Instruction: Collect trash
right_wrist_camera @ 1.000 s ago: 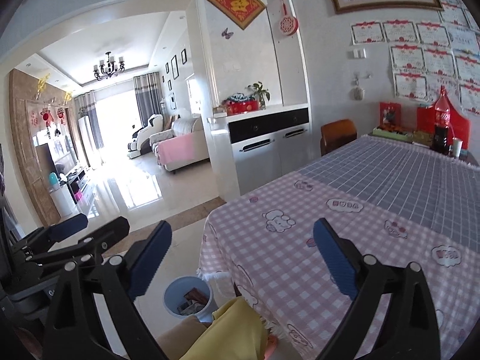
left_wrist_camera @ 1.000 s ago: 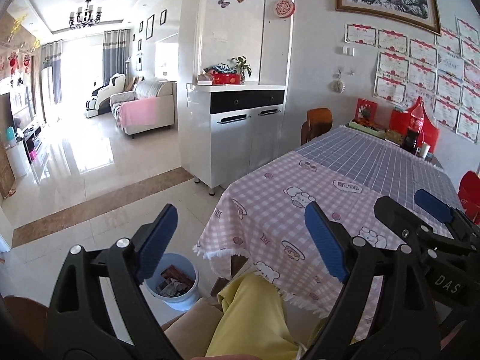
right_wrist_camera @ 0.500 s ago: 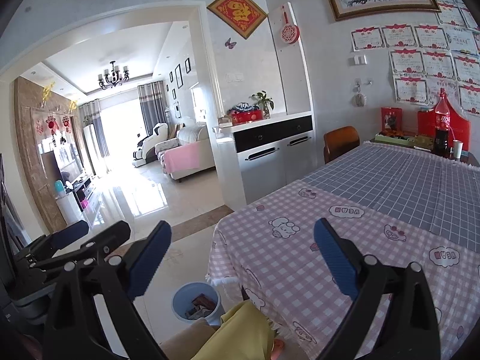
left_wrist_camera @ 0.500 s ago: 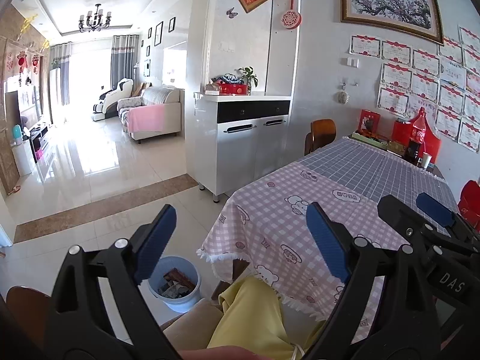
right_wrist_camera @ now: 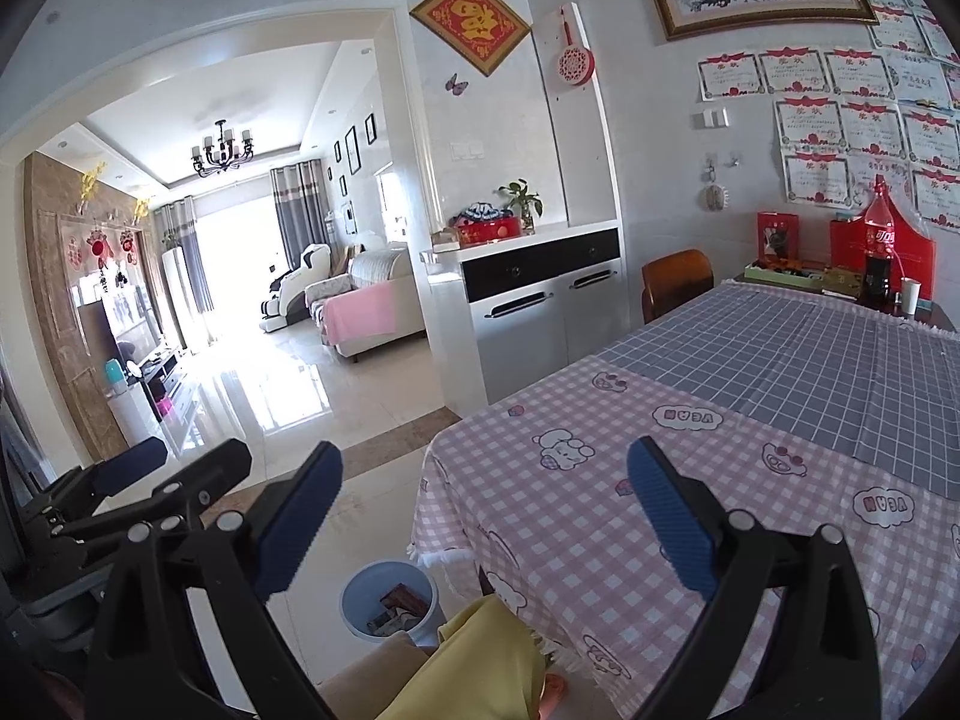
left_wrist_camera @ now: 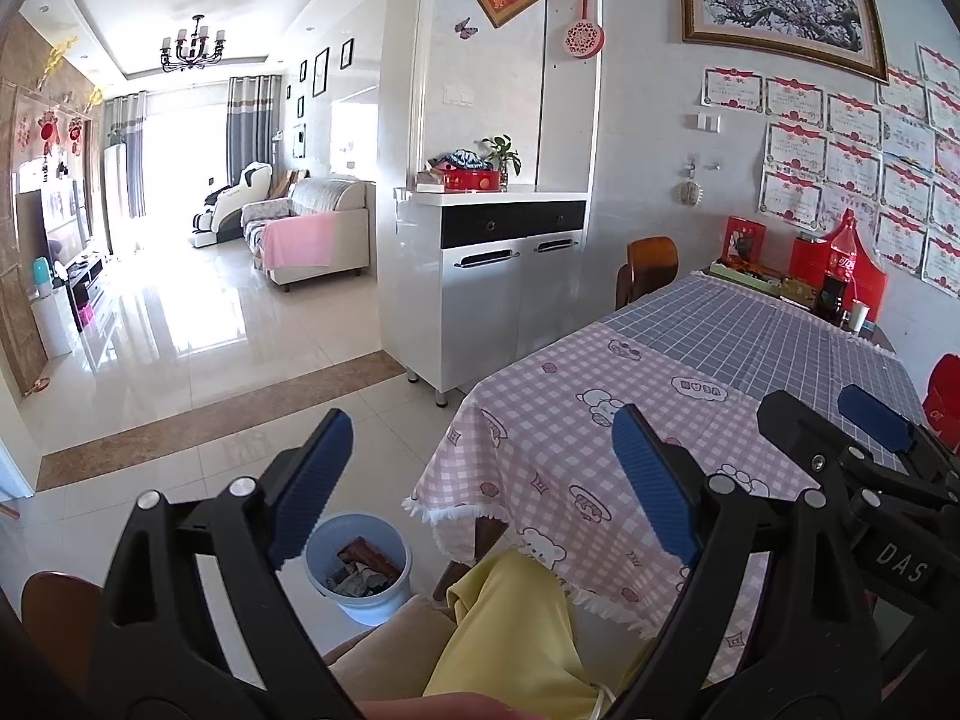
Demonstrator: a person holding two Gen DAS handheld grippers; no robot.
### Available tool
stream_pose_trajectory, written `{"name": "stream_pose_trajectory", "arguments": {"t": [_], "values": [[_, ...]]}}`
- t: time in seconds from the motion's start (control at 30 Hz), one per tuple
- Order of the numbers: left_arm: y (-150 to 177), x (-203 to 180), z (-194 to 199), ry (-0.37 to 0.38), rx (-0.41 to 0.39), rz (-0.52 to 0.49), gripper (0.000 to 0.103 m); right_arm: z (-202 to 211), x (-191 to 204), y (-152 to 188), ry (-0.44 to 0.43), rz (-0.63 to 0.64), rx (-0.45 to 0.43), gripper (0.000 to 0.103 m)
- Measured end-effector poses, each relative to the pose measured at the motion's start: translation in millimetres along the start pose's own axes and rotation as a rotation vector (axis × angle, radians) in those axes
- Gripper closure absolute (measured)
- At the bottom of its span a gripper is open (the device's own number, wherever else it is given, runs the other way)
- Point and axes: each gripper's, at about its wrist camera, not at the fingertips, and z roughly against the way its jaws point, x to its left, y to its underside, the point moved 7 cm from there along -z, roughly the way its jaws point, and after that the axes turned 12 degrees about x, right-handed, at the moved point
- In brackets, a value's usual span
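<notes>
The left tongs (left_wrist_camera: pixel 480 474) stand wide apart with nothing between the blue pads, tilted a little downward over the near corner of the desk (left_wrist_camera: pixel 600 414). The right tongs (right_wrist_camera: pixel 483 501) are likewise wide apart and empty, held level with the left ones and just to their right; each pair shows at the edge of the other's view.

Below and between the left pads, a yellow cloth (left_wrist_camera: pixel 516 624) lies over a tan cushion at the bottom of the frame. Just beyond it on the floor stands a pale blue bin (left_wrist_camera: pixel 358 570), beside the fringed corner of the desk's pink checked tablecloth, with scraps of trash (left_wrist_camera: pixel 360 567) inside it.

The pink cloth covers the near half of the desk and hangs over its edge; a grey checked cloth covers the far half. At the far end, against the wall, stand a cola bottle (right_wrist_camera: pixel 879 258), a paper cup and red boxes. To the left of the desk the tiled floor (left_wrist_camera: pixel 252 372) runs open past a white cabinet (left_wrist_camera: pixel 498 294) into the living room.
</notes>
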Motion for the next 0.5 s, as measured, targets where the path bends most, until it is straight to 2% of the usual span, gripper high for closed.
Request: {"name": "stream_pose_trajectory", "arguments": {"t": [0.5], "values": [[2.0, -3.6, -0.7, -0.01, -0.004, -0.022, 0.016, -0.9, -3.4, 4.2, 0.01, 0.0, 0.007, 0.009]]}}
